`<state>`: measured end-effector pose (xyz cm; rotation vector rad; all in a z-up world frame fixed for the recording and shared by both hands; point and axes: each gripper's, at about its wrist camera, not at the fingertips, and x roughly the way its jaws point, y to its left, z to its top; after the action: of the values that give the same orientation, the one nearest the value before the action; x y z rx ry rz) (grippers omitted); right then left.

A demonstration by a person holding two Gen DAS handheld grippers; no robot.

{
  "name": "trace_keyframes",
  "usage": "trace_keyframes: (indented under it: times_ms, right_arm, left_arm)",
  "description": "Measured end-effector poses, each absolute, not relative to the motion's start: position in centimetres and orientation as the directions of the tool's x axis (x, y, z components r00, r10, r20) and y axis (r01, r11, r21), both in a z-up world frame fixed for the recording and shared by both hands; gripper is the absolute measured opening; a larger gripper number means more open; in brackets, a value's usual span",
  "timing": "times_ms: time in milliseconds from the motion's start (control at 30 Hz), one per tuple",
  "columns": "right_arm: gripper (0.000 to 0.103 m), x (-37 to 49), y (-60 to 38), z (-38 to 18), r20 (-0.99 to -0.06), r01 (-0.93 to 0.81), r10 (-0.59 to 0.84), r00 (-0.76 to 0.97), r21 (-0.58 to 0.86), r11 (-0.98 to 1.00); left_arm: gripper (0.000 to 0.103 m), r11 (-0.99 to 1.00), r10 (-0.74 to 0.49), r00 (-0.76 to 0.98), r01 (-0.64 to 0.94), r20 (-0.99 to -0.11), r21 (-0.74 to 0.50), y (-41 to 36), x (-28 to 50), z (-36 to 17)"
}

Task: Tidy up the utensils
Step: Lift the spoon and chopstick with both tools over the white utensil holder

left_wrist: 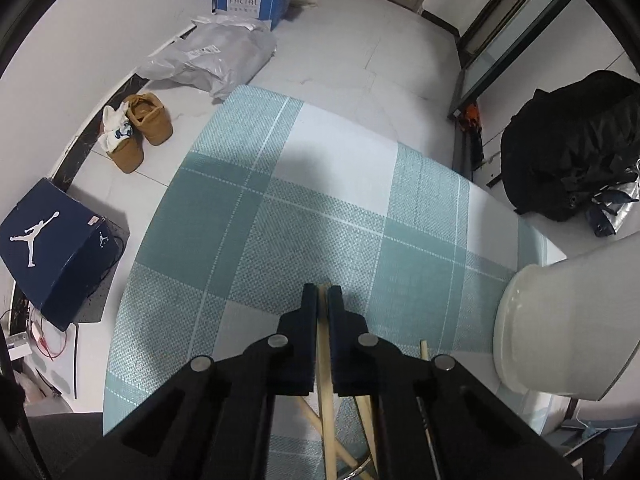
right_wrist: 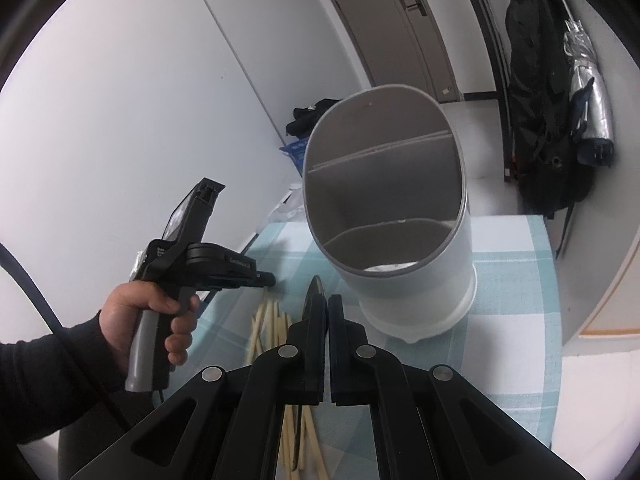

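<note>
1. The left tool [left_wrist: 322,294] is closed on a pale wooden chopstick [left_wrist: 326,380], which runs between its fingers with the tip just showing past them.
2. More chopsticks [left_wrist: 362,408] lie crossed on the checked cloth [left_wrist: 312,216] of the counter beneath that tool.
3. The white holder [left_wrist: 560,320] stands at the right edge of the left wrist view, near the tool but apart from it.
4. The right tool [right_wrist: 325,304] is nearly closed on a thin dark utensil [right_wrist: 316,286], whose rounded tip pokes out above the fingers; what kind of utensil it is cannot be told.
5. In the right wrist view the holder [right_wrist: 420,280] stands just ahead on the cloth, its oval mouth split by a divider [right_wrist: 380,150] into compartments; no utensils show inside.
6. A loose bunch of chopsticks [right_wrist: 268,324] lies on the cloth left of the right tool.
7. The left hand [right_wrist: 148,320] grips the handle of the other tool over the counter's left side.
</note>
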<state>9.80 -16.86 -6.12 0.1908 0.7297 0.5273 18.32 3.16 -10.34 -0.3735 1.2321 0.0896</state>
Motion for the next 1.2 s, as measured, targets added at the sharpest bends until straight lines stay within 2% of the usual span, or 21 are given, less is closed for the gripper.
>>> trace_keyframes:
  times_ms: [267, 600, 933, 1200]
  right_arm:
    - [0.001, 8.3, -16.5, -5.2, -0.561, -0.383, 0.489, 0.668, 0.304, 0.872]
    - [0.001, 6.4, -15.1, -2.4, -0.496, -0.369, 0.441, 0.748, 0.241, 0.898]
    - [0.001, 5.1, -15.1, 0.1, -0.445, -0.347, 0.389, 0.807, 0.177, 0.921]
    - [0.001, 4.9, -16.5, 4.6, -0.36, -0.335, 0.357, 0.862, 0.124, 0.934]
  left_arm:
    - [0.001, 0.927, -0.105, 0.469, -0.272, -0.877, -0.257, 3.9, 16.5, -6.4]
    - [0.001, 0.95, -0.093, 0.69, -0.155, -0.718, -0.272, 3.0, 12.3, 1.2]
    - [0.001, 0.966, -0.192, 0.725, 0.019, -0.661, -0.26, 1.2, 9.6, 3.7]
    - [0.001, 0.943, -0.307, 0.744, 0.153, -0.594, -0.296, -0.5, 8.3, 8.9]
